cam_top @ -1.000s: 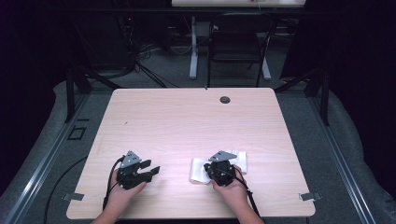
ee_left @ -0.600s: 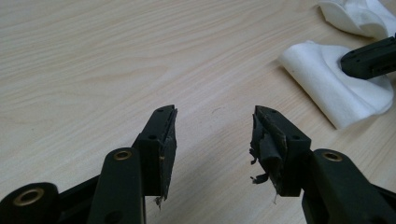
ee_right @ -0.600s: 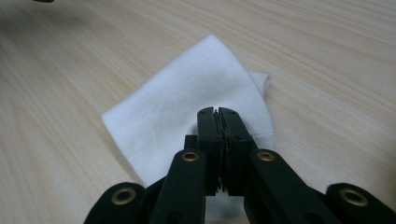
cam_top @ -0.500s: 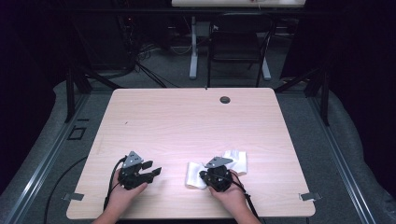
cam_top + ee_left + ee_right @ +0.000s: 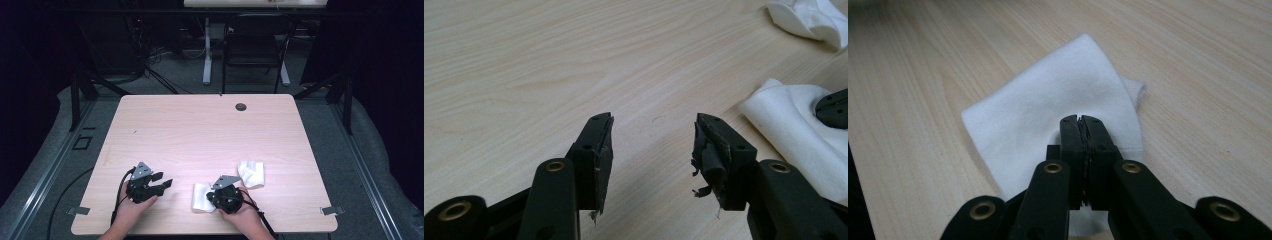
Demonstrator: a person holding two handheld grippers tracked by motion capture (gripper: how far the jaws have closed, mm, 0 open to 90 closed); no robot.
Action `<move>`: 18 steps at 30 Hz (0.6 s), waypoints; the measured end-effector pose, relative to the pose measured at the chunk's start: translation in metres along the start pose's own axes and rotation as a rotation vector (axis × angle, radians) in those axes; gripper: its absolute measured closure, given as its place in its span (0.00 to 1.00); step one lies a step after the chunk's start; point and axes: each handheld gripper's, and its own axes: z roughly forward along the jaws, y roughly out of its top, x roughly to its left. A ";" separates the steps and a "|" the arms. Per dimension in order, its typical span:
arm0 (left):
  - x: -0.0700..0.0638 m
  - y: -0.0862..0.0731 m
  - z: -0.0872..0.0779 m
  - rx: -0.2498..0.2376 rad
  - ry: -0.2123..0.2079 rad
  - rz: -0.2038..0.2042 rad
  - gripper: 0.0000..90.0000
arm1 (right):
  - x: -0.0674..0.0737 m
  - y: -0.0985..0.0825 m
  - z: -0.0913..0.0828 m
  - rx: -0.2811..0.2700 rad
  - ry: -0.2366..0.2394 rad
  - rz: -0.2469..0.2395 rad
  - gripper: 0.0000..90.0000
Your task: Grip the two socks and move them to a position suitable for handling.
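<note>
High view first: the right claw [image 5: 220,196] sits near the front edge of the wooden surface [image 5: 210,130], with a white cloth [image 5: 200,197] lying flat just beside and under its tip, spreading out to the claw's left. A second white cloth [image 5: 251,173], bunched up, lies a little beyond the right claw and to its right, apart from it. The left claw [image 5: 161,182] rests well to the left of both cloths, touching neither.

Right gripper view shows the right claw [image 5: 1081,120] clenched, its two black jaws pressed together with no gap. The flat cloth [image 5: 1058,105] lies directly beneath and ahead of the tip; whether a fold of it is pinched between the jaws I cannot tell.

Left gripper view shows the left claw [image 5: 651,135] released, jaws spread wide over bare wood, with nothing between them. The flat cloth [image 5: 794,125] lies off to its right, and the bunched cloth [image 5: 809,20] farther off beyond it.
</note>
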 end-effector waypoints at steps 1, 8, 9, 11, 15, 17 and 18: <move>0.000 0.000 0.000 -0.001 0.000 -0.003 0.55 | 0.000 0.000 0.000 0.000 0.000 0.000 0.98; 0.000 0.000 -0.001 -0.001 0.003 -0.005 0.55 | -0.008 0.005 -0.017 -0.080 -0.012 0.049 0.92; 0.000 0.000 -0.001 -0.001 0.004 -0.007 0.55 | -0.011 0.006 -0.022 -0.102 -0.025 0.059 0.93; 0.001 0.000 0.000 0.002 0.005 -0.006 0.55 | -0.020 0.006 -0.033 -0.134 -0.067 0.086 0.94; 0.000 0.000 0.000 0.004 0.004 0.000 0.55 | -0.045 -0.001 -0.048 -0.157 -0.189 0.160 0.95; 0.000 0.000 0.001 0.005 0.004 0.000 0.54 | -0.057 -0.005 -0.053 -0.162 -0.238 0.200 0.96; 0.000 0.000 0.002 0.006 0.004 -0.001 0.54 | -0.063 -0.008 -0.056 -0.166 -0.263 0.219 0.96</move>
